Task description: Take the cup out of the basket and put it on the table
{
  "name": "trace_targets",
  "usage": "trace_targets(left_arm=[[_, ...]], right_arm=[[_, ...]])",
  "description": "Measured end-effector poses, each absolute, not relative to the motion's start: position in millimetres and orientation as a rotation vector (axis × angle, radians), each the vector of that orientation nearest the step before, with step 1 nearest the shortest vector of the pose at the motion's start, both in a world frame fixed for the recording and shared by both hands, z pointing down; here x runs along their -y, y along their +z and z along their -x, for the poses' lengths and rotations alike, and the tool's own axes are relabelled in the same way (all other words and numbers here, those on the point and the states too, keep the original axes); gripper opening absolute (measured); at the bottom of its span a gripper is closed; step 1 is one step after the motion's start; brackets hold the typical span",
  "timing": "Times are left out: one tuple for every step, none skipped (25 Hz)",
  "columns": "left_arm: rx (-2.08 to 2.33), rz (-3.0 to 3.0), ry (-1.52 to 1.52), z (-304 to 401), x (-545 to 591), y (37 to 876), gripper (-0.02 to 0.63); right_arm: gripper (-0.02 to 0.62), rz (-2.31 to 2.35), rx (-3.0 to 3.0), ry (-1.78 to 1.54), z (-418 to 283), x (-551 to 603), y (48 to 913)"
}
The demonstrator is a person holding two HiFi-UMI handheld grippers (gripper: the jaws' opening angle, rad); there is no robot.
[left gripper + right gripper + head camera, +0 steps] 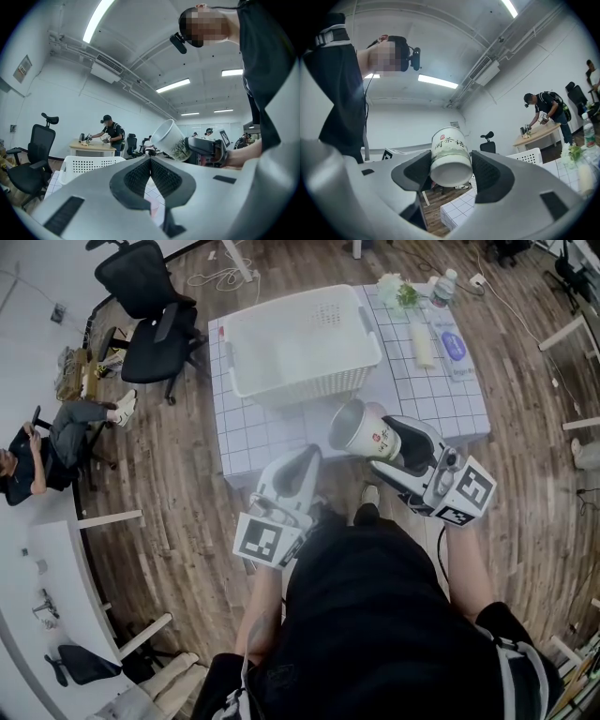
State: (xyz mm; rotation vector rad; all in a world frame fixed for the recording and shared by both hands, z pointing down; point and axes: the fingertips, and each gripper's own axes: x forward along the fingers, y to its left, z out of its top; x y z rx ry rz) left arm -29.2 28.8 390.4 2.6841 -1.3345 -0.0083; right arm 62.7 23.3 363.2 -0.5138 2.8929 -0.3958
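A white paper cup (360,430) with green print is clamped by its base in my right gripper (392,452). It hangs tilted, mouth toward the basket, over the table's near edge. In the right gripper view the cup (450,156) fills the gap between the dark pads of that gripper (451,171). The white perforated basket (300,343) stands on the white gridded table (248,442) and looks empty. My left gripper (305,463) is shut on nothing, low by the table's front edge; its gripper (150,160) points at the cup (171,139) and basket (86,165).
On the table's right part lie a water bottle (442,287), a small plant (398,292), a pale roll (422,343) and a flat blue-printed pack (453,345). A black office chair (150,315) stands left of the table. A seated person (56,442) is at far left.
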Motion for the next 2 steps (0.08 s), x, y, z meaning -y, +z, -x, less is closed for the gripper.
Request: trace_targets(left_arm=[[1.337,-2.685,-0.005,30.0,-28.3,390.3,0.009],[1.339,-2.685,-0.002,30.7,-27.8,390.1,0.009]], right_arm=[[0.282,0.509,-2.896,-0.395,-61.9,-23.5,363.5],[0.282,0.504,-2.898,-0.395,-61.2,-23.6,363.7]])
